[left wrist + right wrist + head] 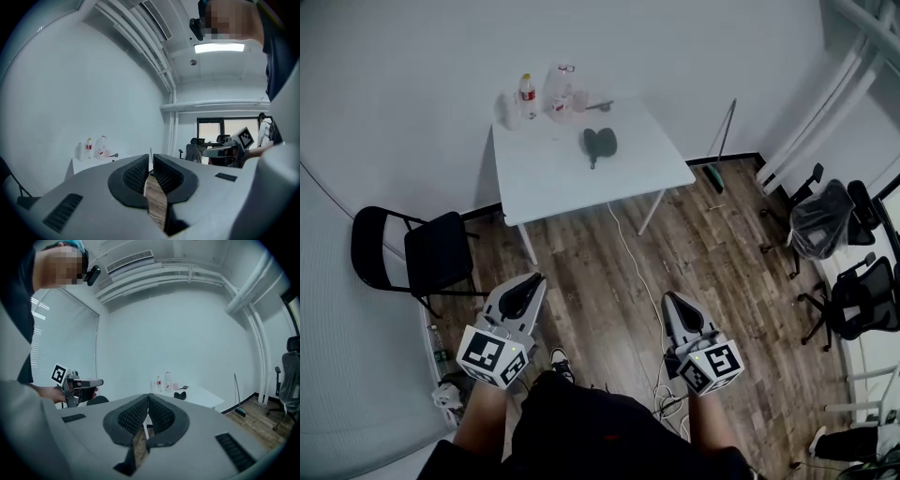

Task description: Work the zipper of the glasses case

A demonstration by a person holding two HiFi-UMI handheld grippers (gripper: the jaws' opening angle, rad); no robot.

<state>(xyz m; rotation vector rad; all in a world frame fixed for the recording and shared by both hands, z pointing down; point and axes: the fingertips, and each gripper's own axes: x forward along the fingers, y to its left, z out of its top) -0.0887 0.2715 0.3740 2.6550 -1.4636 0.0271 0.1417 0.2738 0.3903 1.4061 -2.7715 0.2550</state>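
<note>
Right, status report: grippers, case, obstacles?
Left gripper and right gripper shut, empty. Glasses case on white table, out of reach. Cable on floor between.

A dark glasses case (600, 142) is seen lying flat on the white table (553, 183). It is placed in the far half of the top, about midway across and apart from every edge. It is shown as two rounded lobes side by side and touching. A thin dark tail is pointed toward the near edge. Whether it is zipped shut or laid open cannot be told.
</note>
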